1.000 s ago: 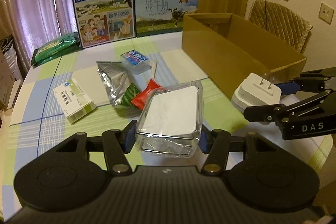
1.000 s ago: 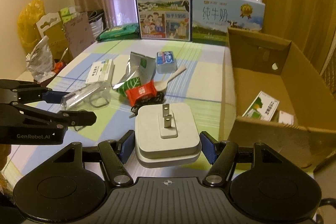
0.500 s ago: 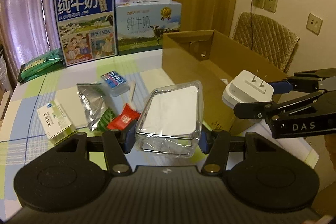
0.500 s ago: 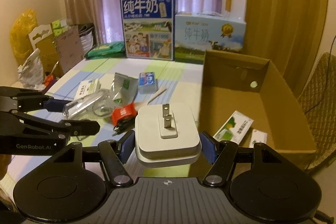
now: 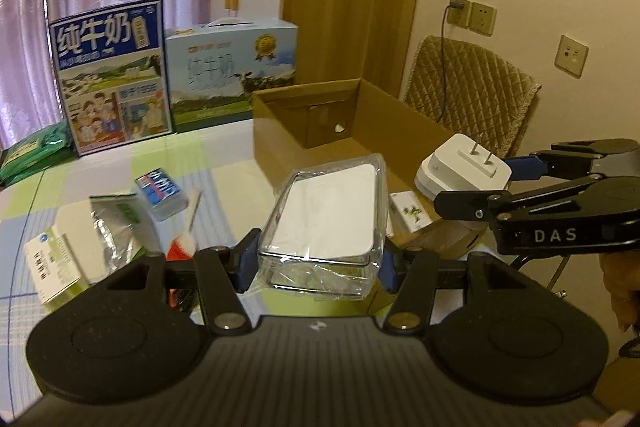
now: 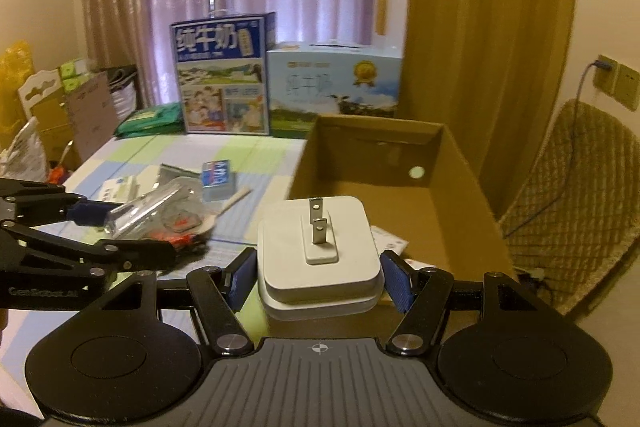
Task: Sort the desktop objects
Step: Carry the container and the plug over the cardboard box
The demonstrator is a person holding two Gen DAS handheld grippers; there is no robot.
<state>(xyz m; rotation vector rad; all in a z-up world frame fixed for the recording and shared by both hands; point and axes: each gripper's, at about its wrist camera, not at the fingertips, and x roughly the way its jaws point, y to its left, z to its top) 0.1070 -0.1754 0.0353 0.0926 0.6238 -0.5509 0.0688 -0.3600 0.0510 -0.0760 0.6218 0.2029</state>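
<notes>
1. Left wrist view: left gripper (image 5: 320, 259) jaws clenched the clear case (image 5: 326, 217), now raised near the cardboard box (image 5: 360, 131).
2. Right gripper (image 6: 318, 271) jaws grasped the white charger (image 6: 318, 247), now nearer the box; deposit appeared imminent.

Each view looks forward along its own claw, raised above the checked tabletop (image 5: 224, 183). Both share the open brown cardboard box (image 5: 404, 131) (image 6: 456, 187) ahead, the two milk cartons beyond, and each other's claw at the side.
</notes>
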